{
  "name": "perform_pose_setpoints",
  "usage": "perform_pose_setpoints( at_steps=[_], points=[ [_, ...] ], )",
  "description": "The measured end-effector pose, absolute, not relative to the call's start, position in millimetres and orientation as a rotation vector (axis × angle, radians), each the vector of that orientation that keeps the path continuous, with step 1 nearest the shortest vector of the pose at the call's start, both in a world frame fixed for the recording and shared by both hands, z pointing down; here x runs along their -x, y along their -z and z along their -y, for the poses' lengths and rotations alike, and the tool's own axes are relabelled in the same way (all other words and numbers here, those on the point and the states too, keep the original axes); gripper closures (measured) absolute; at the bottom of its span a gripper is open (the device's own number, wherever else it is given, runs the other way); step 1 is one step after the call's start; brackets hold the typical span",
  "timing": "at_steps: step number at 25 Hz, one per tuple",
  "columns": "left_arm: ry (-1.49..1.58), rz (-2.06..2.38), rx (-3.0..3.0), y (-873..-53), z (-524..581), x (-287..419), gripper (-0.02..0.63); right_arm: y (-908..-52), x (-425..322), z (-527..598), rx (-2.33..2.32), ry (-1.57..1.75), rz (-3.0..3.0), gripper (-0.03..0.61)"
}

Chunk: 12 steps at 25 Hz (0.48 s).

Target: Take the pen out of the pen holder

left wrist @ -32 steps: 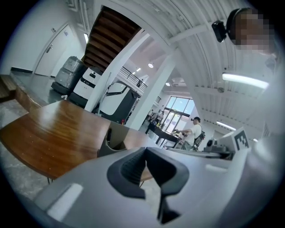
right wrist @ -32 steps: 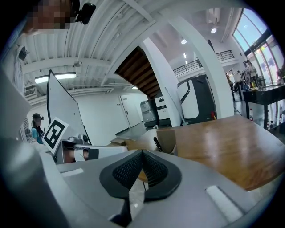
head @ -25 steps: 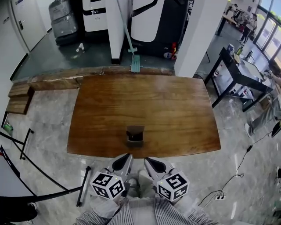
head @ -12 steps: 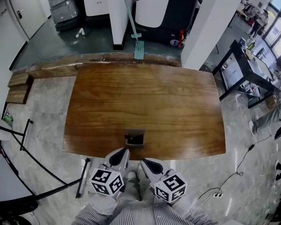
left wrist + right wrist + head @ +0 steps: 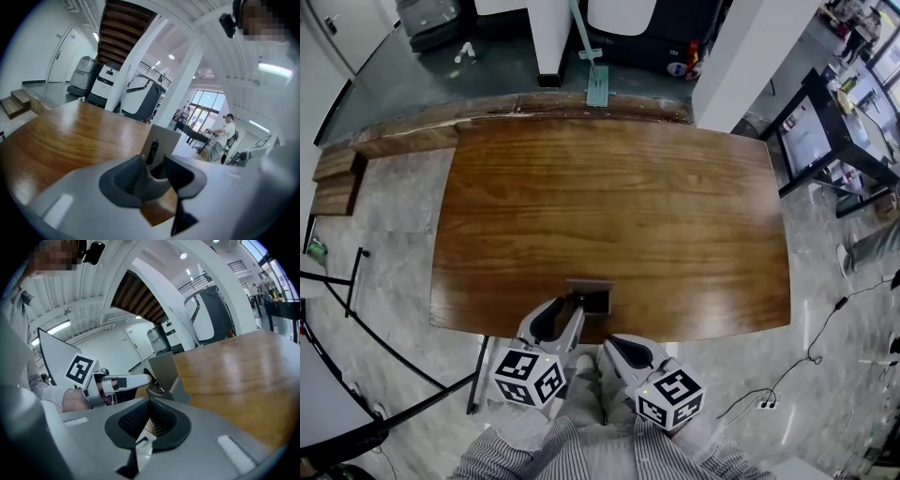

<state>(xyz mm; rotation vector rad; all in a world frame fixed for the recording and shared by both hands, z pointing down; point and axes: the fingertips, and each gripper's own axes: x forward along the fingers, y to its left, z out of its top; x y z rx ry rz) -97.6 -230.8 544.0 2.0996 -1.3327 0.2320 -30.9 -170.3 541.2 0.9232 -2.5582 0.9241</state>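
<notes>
A grey square pen holder (image 5: 592, 297) stands near the front edge of the wooden table (image 5: 609, 206). In the left gripper view a black pen (image 5: 152, 151) sticks up out of the pen holder (image 5: 164, 137). My left gripper (image 5: 153, 164) is right at the holder and its jaws are opening. The pen stands just past the tips, in line with the gap, and the pads do not press on it. In the head view the left gripper (image 5: 572, 306) reaches over the table edge to the holder. My right gripper (image 5: 150, 416) is shut and empty. The right gripper (image 5: 615, 343) hangs just off the table's front edge, to the right of the holder.
A green-headed mop (image 5: 597, 86) leans at the table's far edge. Wooden steps (image 5: 333, 183) and black stand legs (image 5: 356, 281) are on the floor at the left, and a black desk (image 5: 825, 131) at the right. Striped sleeves (image 5: 581, 455) fill the bottom of the head view.
The left gripper has moved forward and down to the pen holder, and its jaws have gone from shut to apart. The right gripper has sunk a little and stays behind the table edge.
</notes>
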Motion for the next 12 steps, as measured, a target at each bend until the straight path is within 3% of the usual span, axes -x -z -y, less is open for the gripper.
perform_pose_setpoints(
  at_steps=[9, 12],
  points=[
    [-0.274, 1.360, -2.128, -551.5, 241.9, 99.5, 0.468, -552.9, 20.2, 176.4, -0.953, -0.971, 2.529, 0.580],
    [-0.295, 1.389, -2.127, -552.0, 245.4, 101.5, 0.528, -551.7, 15.2, 180.4, -0.958, -0.971, 2.524, 0.580]
  ],
)
